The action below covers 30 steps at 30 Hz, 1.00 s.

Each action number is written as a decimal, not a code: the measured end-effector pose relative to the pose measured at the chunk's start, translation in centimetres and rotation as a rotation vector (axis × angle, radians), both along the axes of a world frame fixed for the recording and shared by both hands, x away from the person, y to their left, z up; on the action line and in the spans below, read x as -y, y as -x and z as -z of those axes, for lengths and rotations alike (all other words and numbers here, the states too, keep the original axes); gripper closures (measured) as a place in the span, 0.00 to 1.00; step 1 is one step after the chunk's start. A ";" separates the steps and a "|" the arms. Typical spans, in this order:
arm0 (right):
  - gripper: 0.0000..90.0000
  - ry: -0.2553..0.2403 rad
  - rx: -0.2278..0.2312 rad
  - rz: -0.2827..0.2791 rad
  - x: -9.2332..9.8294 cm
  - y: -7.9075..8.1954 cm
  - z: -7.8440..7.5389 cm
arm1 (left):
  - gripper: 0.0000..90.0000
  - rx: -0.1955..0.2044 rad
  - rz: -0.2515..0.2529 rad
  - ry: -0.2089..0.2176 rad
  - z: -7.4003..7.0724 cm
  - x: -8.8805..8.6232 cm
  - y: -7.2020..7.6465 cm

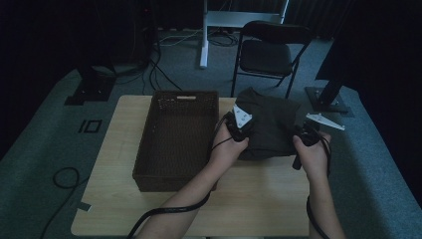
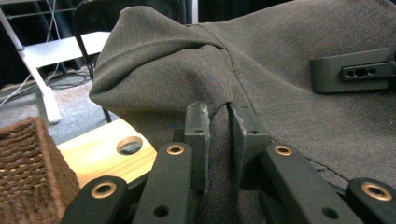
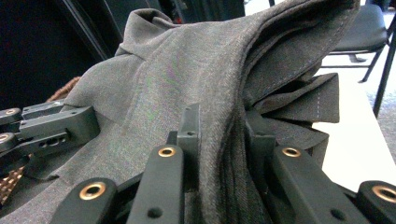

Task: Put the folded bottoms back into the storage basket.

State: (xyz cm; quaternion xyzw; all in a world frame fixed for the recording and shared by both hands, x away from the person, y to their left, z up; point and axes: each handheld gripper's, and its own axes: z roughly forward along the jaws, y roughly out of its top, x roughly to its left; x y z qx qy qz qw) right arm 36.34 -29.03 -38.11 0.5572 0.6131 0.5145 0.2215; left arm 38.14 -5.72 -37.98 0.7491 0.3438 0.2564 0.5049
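Observation:
A folded dark grey garment (image 1: 268, 124) hangs a little above the right half of the wooden table (image 1: 249, 199), held up from both sides. My left gripper (image 1: 246, 130) pinches its left edge; in the left gripper view the jaws are shut on a fold of the grey garment (image 2: 280, 56), left gripper (image 2: 218, 122). My right gripper (image 1: 301, 135) grips the right edge. In the right gripper view the grey garment (image 3: 187, 70) is bunched between the shut jaws of the right gripper (image 3: 219, 122), and the left gripper's jaw (image 3: 56, 128) shows at the far left.
A dark woven basket (image 1: 179, 137) stands on the table's left half, just left of the garment. A black folding chair (image 1: 268, 52) stands behind the table, with stand bases and cables on the grey carpet around it.

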 end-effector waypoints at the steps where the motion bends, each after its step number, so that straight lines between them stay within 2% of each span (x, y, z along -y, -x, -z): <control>1: 0.82 0.000 0.000 0.000 0.0 0.0 0.0 | 0.88 0.000 0.000 0.000 0.0 0.0 0.0; 16: 0.82 0.004 0.038 -0.032 -3.0 -0.6 -2.4 | 0.88 0.031 -0.034 0.002 -2.4 -3.1 0.0; 18: 0.82 0.005 0.040 -0.034 -3.2 -0.7 -2.6 | 0.88 0.031 -0.034 0.002 -2.4 -3.1 0.0; 19: 0.82 0.008 0.046 -0.040 -3.7 -0.8 -2.9 | 0.88 0.038 -0.040 0.000 -2.8 -3.8 0.0; 29: 0.82 0.022 0.058 -0.066 -6.3 -1.5 -3.8 | 0.88 0.046 -0.071 0.002 -3.3 -6.1 0.0; 30: 0.82 0.018 0.057 -0.069 -6.6 -1.6 -3.8 | 0.88 0.045 -0.079 0.004 -3.2 -6.7 -0.1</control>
